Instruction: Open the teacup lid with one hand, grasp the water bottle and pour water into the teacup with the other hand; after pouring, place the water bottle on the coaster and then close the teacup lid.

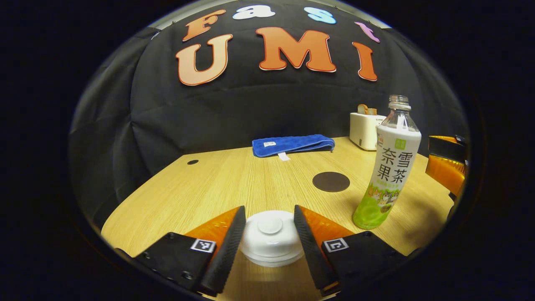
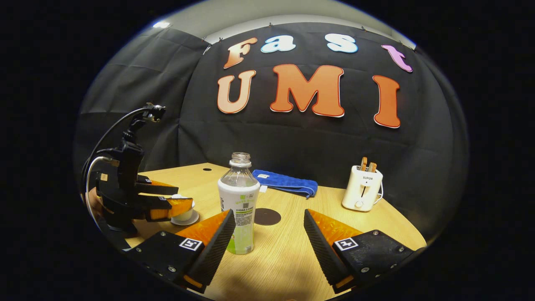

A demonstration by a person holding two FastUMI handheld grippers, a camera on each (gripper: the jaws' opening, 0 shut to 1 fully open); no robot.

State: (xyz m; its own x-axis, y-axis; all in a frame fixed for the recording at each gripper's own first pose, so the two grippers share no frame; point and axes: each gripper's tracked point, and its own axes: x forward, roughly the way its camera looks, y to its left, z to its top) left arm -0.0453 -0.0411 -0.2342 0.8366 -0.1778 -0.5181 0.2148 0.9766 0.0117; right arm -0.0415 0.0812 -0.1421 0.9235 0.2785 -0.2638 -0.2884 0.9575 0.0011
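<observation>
Left claw framing the teacup lid, lid-opening step in hand.

In the left gripper view, the left claw (image 1: 269,234) is standing open around the white teacup lid (image 1: 271,236), fingers just beside it, seemingly not yet pressing; it needs to close, then lift. In the right gripper view, the right claw (image 2: 267,238) is hanging open near the uncapped water bottle (image 2: 239,202), upright on the counter (image 2: 292,259) before the dark coaster (image 2: 267,216).

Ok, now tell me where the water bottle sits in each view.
Left gripper view: the water bottle stands at the right, beyond the left gripper.
Right gripper view: it stands left of centre, behind the right gripper's left finger.
Shared landmark: the dark coaster beside it.
</observation>
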